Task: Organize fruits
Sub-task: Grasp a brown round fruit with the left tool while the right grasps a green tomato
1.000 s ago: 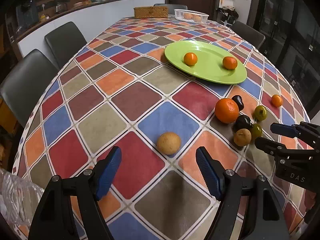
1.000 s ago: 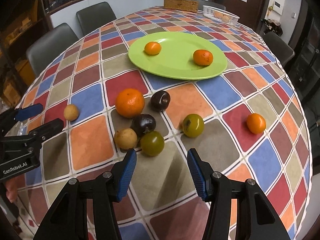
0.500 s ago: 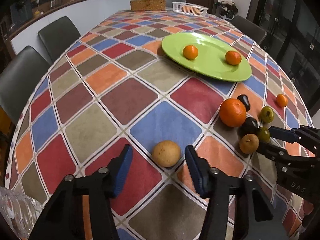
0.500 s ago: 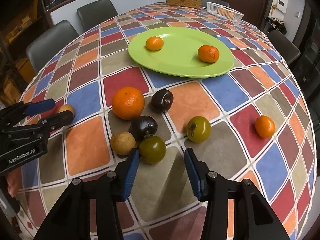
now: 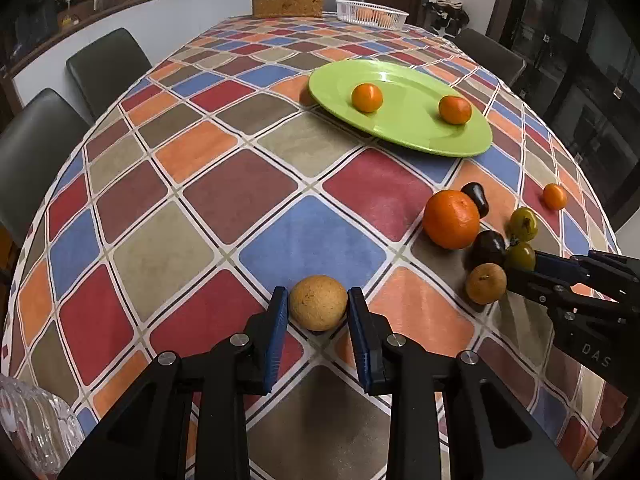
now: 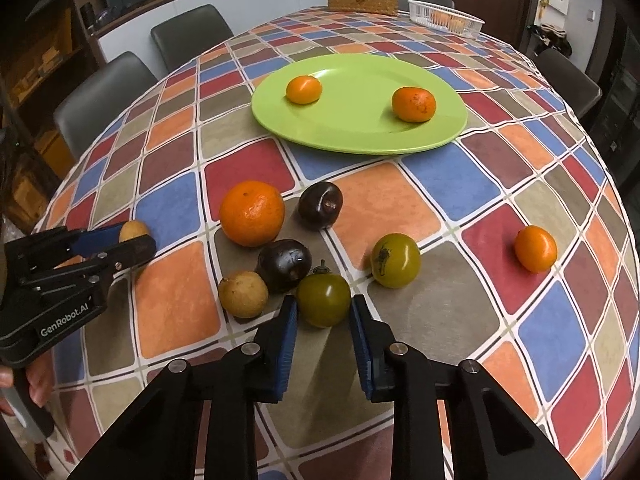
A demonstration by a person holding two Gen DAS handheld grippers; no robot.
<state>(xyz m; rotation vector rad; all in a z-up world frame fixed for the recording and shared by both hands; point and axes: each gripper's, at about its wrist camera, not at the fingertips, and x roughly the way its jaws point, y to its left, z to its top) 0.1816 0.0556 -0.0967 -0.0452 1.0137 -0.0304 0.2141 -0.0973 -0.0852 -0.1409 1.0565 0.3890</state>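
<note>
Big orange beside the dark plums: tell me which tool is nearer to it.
Right. The right tool straddles a green fruit just in front of the big orange; the left tool brackets a tan fruit farther off to its left.

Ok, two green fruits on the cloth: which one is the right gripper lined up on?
The nearer green fruit, stem up, between the right gripper fingers, beside the dark plum. The other green one lies farther right, alone.

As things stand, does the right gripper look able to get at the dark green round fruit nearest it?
Probably yes. The right gripper already brackets the dark green round fruit, a blue pad on each side, nothing between. The dark purple plum and tan round fruit crowd its left side.
</note>
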